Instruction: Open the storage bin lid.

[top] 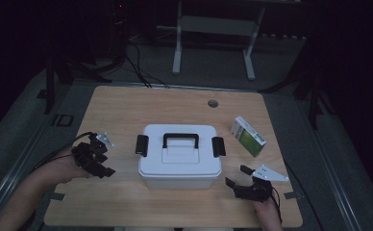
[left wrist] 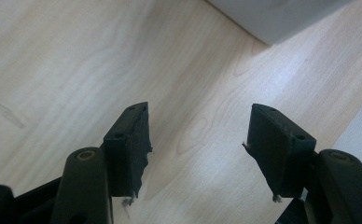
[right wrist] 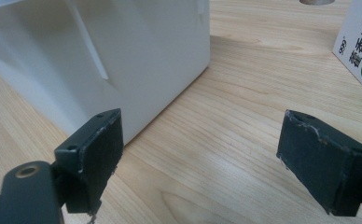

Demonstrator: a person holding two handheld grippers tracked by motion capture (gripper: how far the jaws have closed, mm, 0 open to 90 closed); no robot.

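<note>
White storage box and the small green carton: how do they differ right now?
The white storage box is far bigger than the green carton. The box sits square at the table's centre between both open grippers; the carton lies angled, off to its right. The box has a black handle and latches; the carton is printed. Both rest untouched on the table.

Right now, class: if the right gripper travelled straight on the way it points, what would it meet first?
Probably the white storage box: the right gripper, jaws open, has its near corner just ahead. Depth is uncertain.
</note>
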